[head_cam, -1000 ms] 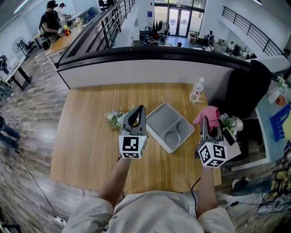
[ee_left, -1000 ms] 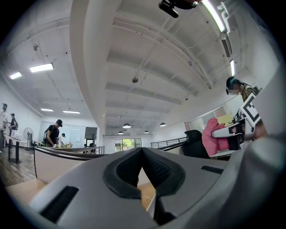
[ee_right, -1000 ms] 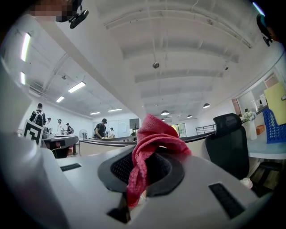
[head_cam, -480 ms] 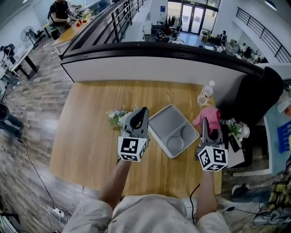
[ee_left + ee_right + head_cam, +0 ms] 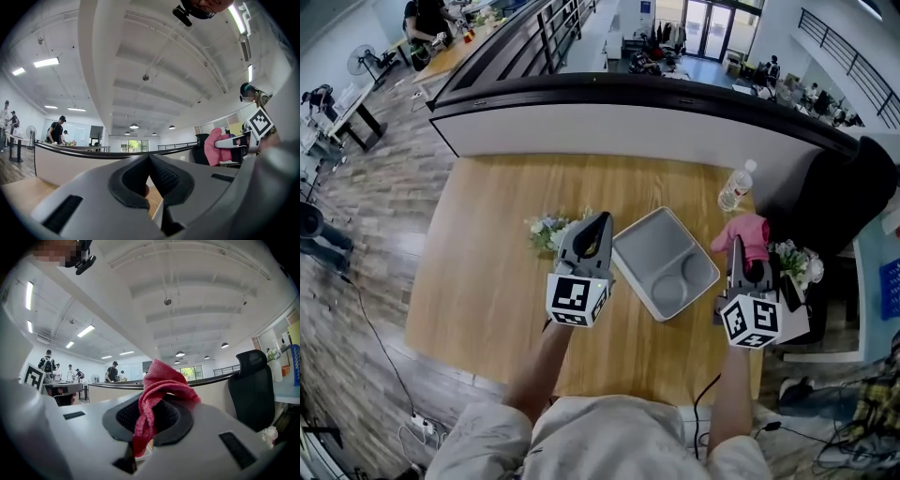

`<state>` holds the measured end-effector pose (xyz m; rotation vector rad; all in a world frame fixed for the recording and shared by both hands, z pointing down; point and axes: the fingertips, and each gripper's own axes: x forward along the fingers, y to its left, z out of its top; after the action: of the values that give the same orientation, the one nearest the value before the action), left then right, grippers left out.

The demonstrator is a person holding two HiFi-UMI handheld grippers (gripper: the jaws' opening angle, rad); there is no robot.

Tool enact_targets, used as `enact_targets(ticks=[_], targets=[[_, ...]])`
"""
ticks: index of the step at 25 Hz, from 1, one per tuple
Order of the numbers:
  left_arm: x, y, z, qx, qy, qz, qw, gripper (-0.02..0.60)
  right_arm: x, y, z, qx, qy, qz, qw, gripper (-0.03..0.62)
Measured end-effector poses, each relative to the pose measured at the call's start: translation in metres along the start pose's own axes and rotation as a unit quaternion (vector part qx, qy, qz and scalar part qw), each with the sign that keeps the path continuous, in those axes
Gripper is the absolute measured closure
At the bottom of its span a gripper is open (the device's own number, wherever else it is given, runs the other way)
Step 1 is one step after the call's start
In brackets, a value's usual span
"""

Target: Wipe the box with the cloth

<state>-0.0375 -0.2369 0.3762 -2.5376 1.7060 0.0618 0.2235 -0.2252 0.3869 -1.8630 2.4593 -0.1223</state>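
The grey box [image 5: 649,246], a shallow tray with a round recess, lies on the wooden table [image 5: 487,272] between my two grippers. My left gripper [image 5: 597,225] is raised by the box's left edge, jaws shut with nothing between them [image 5: 149,160]. My right gripper [image 5: 738,247] is held up at the box's right side, shut on a pink cloth [image 5: 748,232]. In the right gripper view the cloth [image 5: 161,379] bunches above the jaws of the gripper [image 5: 151,405] and a tail hangs down. The left gripper view shows the cloth [image 5: 214,146] off to the right.
A small bunch of flowers [image 5: 544,230] lies left of the box. A clear water bottle [image 5: 736,187] stands at the table's back right. More flowers [image 5: 794,262] and a black chair [image 5: 848,192] sit beyond the right edge. A low wall [image 5: 619,127] runs behind the table.
The head view has shifted, so the table sits lower and further right in the picture. Both grippers keep their raised pose beside the box, the right one still holding the cloth.
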Motion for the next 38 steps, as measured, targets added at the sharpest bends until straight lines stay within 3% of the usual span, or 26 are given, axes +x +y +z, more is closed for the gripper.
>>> enact_targets(ticks=[10, 22, 30, 38], targets=[[0.005, 0.012, -0.012, -0.015, 0.001, 0.015, 0.9998, 0.571, 0.033, 0.010, -0.009, -0.065, 0.026, 0.044, 0.997, 0.542], [0.008, 0.014, -0.027, -0.016, 0.014, 0.023, 0.9995, 0.572, 0.072, 0.023, -0.019, -0.166, 0.065, 0.105, 0.978, 0.542], [0.007, 0.008, -0.038, -0.011, 0.022, 0.018, 0.9995, 0.572, 0.094, 0.052, -0.047, -0.256, 0.105, 0.159, 0.948, 0.542], [0.002, 0.010, -0.047, -0.035, 0.029, 0.025, 0.9986, 0.572, 0.107, 0.072, -0.093, -0.363, 0.146, 0.210, 0.896, 0.542]])
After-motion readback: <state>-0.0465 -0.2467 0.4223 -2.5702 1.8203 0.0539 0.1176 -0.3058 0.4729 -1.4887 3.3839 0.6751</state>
